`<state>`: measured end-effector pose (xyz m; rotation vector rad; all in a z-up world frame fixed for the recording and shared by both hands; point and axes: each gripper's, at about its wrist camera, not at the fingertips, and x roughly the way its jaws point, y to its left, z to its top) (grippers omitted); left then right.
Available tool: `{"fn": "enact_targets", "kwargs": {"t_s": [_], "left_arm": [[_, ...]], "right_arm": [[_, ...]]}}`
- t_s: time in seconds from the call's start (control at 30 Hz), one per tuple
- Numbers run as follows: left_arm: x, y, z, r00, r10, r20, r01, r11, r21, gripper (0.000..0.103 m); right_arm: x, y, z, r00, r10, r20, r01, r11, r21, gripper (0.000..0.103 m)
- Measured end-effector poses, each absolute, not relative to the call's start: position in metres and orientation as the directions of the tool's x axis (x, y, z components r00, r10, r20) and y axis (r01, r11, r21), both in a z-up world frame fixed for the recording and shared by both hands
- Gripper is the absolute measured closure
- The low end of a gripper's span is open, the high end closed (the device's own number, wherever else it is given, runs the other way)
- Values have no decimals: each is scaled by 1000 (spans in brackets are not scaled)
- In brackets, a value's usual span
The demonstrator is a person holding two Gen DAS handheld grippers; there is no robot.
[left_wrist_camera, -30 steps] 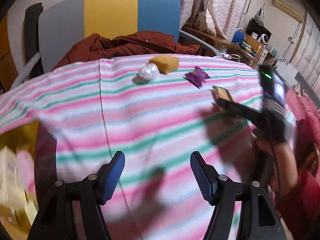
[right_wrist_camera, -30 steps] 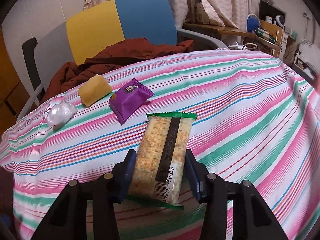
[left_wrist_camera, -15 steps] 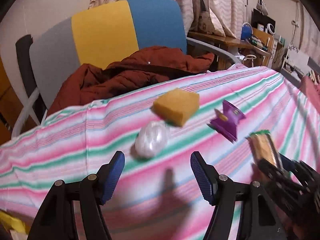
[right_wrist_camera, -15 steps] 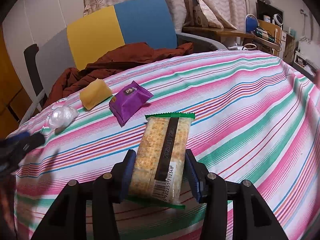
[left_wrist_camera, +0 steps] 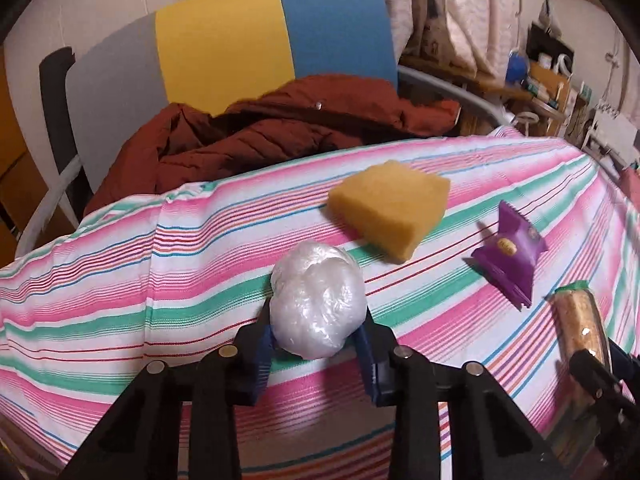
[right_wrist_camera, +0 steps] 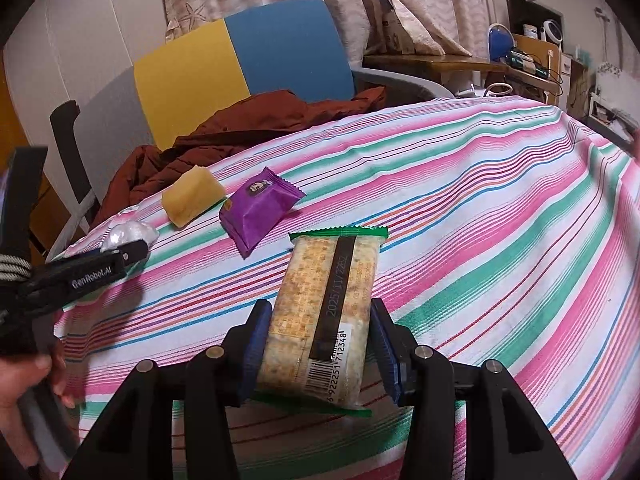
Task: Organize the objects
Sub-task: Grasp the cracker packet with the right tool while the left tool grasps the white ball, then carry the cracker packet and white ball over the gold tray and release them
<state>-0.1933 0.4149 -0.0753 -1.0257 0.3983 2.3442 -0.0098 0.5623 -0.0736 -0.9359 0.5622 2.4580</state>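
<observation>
On the striped tablecloth (left_wrist_camera: 120,280) my left gripper (left_wrist_camera: 316,354) is shut on a crumpled white plastic ball (left_wrist_camera: 318,300), which also shows in the right wrist view (right_wrist_camera: 128,234). My right gripper (right_wrist_camera: 320,352) is shut on a cracker packet (right_wrist_camera: 326,312) with a green edge and barcode; the packet also shows in the left wrist view (left_wrist_camera: 580,324). A yellow sponge (left_wrist_camera: 390,208) (right_wrist_camera: 192,196) and a purple snack pouch (left_wrist_camera: 508,254) (right_wrist_camera: 260,210) lie on the cloth beyond both grippers.
A chair with a grey, yellow and blue back (left_wrist_camera: 248,48) stands behind the table with a rust-red jacket (left_wrist_camera: 260,136) on its seat. Curtains and a cluttered desk (right_wrist_camera: 532,64) are at the back right. The left gripper body (right_wrist_camera: 76,276) fills the right view's left side.
My left gripper moved forward to the white plastic ball and closed on it. My right gripper keeps holding the cracker packet, nearly still.
</observation>
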Motion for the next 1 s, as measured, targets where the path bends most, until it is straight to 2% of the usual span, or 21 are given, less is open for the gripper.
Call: {"fn": "enact_targets", "kwargs": {"t_s": [0.63,1.0], "left_arm": [[-131,384,-73,-610,379,-696,-598,-797,91,71],[-78,355,-58,-628,451,-634,-620,-782,58,72]], "right_arm": [[-10,556,-69,-656,313,-686,-549,-822,150,56],[-7,528,-50,-696,381,-608,-505,-862,38,56]]}}
